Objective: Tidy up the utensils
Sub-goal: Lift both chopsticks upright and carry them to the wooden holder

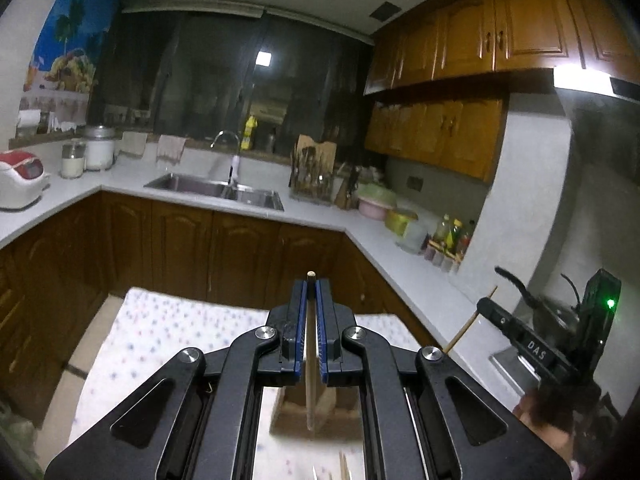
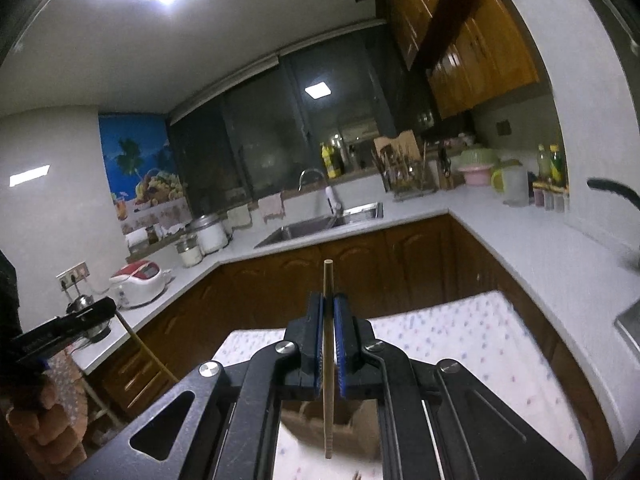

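Above the white dotted tablecloth (image 1: 168, 320), the left gripper (image 1: 311, 292) clamps a pale wooden chopstick (image 1: 310, 384) upright; the right gripper (image 2: 329, 308) pinches another tan wooden chopstick (image 2: 328, 400).

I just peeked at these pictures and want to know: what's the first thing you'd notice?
Each gripper is shut on one upright wooden chopstick: the left gripper holds the left chopstick, and the right gripper holds the right chopstick, both above a table with a dotted cloth. Beyond them, a steel sink sits in the white counter under a dark window.
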Motion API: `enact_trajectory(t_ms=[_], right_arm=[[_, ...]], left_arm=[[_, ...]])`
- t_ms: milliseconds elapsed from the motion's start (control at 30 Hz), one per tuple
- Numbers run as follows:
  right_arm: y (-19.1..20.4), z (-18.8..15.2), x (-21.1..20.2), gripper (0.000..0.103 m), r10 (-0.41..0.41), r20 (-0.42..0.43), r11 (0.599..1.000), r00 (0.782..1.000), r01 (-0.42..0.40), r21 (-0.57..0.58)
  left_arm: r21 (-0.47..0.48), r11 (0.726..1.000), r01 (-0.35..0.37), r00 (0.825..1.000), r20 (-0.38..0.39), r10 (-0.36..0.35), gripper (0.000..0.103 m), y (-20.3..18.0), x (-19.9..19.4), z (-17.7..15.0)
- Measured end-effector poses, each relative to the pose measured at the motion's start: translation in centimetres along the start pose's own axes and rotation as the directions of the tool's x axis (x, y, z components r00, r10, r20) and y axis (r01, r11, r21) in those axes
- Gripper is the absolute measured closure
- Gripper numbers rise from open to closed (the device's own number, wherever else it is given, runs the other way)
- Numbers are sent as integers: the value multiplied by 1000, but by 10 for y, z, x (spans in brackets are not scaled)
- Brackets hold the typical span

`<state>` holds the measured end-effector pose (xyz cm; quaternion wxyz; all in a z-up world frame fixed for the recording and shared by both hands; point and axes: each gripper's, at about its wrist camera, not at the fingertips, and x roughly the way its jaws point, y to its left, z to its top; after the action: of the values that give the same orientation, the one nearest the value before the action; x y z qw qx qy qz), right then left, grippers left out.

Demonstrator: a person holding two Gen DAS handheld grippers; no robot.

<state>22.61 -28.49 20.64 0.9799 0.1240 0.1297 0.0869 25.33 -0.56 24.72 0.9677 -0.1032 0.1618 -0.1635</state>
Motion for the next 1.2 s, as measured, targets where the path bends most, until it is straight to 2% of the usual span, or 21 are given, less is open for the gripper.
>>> enact_trajectory(t_ms=[133,233,600,800,1133,1200], right_arm=[[-2,13,23,98,-23,26,1000,999,24,-18],[-5,9,41,98,-37,22,999,999,38,-29],[-19,-43,84,98,-62,-39,998,997,61,-23],[-25,-64,94,98,-75,-82,997,994,75,-4],[-28,-60,92,97,-86,-89,996,992,87,8],[-29,-61,93,95,-89,-95,996,992,90,15]], left_arm=[[-10,1000,-10,1000,7,10,99,4,30,8],[-29,999,-20,1000,-10,19,99,8,52,2],[-111,991,-73,989,-137,57,99,35,115,-60],[-121,989,-89,982,-176,67,99,40,127,-76],[-104,990,-96,979,-189,75,98,34,129,-76],[-111,989,-92,978,-195,69,98,35,129,-76]])
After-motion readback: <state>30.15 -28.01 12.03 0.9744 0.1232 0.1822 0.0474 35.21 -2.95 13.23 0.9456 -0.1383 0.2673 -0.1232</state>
